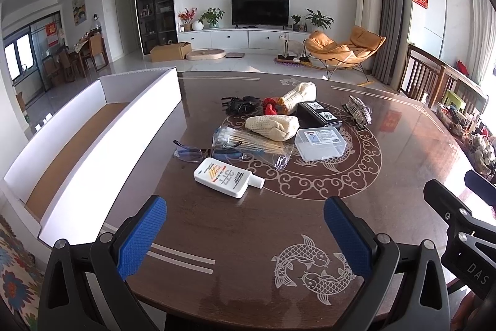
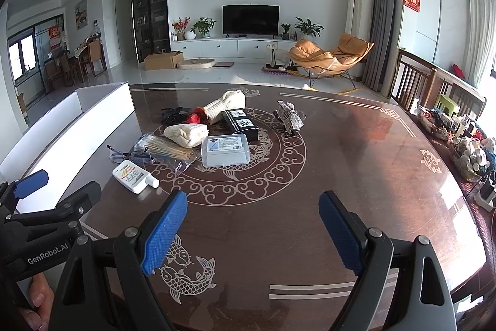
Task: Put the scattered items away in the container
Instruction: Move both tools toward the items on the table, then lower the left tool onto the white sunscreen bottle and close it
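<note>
A long white cardboard box [image 1: 77, 145] with a brown floor stands on the left of the dark table; it also shows in the right wrist view [image 2: 77, 132]. Scattered in the middle lie a white flat bottle [image 1: 228, 179] [image 2: 135, 176], glasses [image 1: 198, 152], a bag of cotton swabs [image 1: 251, 145] [image 2: 167, 149], a clear plastic case [image 1: 319, 143] [image 2: 224, 151], two cream mesh pouches [image 1: 272, 126] [image 1: 299, 96], a black box [image 1: 319, 114] [image 2: 240, 121], a red item [image 1: 269, 107], black clips [image 1: 238, 104] and a silver hair clip [image 1: 358, 110] [image 2: 290, 115]. My left gripper [image 1: 245, 234] and right gripper [image 2: 252, 228] are open, empty, above the near table edge.
The table [image 1: 248, 238] has a glass top with fish patterns. Baskets of small things [image 2: 465, 151] line its right edge beside wooden chairs [image 2: 415, 76]. A flowered cushion [image 1: 12, 269] lies at the near left. The living room lies beyond.
</note>
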The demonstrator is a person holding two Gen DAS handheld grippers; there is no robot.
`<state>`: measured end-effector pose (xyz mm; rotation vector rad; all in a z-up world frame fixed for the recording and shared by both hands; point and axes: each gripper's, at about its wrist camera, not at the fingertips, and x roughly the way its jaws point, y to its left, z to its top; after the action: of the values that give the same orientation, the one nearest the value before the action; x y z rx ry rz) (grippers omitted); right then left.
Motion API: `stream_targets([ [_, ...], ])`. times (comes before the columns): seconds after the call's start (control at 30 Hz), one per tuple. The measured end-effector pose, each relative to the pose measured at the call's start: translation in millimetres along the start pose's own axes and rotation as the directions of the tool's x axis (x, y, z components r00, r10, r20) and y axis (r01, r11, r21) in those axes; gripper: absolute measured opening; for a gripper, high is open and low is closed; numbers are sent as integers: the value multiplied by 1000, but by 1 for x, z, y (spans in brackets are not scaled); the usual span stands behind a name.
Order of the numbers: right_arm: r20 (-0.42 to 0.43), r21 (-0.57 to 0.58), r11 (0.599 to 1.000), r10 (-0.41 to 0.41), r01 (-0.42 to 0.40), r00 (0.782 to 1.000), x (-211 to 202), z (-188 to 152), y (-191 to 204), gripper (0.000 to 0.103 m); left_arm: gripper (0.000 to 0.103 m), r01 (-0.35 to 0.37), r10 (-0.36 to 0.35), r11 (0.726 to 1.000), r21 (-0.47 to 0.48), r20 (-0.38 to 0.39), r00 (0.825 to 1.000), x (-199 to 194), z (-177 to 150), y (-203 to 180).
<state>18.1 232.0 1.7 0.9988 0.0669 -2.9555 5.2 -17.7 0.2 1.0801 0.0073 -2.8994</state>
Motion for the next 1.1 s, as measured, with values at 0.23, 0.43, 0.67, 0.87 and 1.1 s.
stream_targets([
  [0.23,-22,12,1000,-1,1,1000,3,-6,0,88,103,4,-4,1000,-11,-48,999,14,-11,4],
  [0.43,-18,11,1000,-6,6,1000,-1,-6,1,88,103,4,-4,1000,-12,-31,1000,10,-11,7],
  [0.67,-20,-5,1000,-5,5,1000,-1,-6,7,88,103,0,0,1000,-8,-8,1000,1,-9,7],
  [0.87,-36,-12,1000,-16,15,999,1,-8,5,88,103,12,-12,1000,-11,-27,1000,9,-11,7],
  [1.1,-105,-14,999,-44,43,994,34,-28,-5,88,103,18,-19,1000,-3,-153,988,61,-44,2],
])
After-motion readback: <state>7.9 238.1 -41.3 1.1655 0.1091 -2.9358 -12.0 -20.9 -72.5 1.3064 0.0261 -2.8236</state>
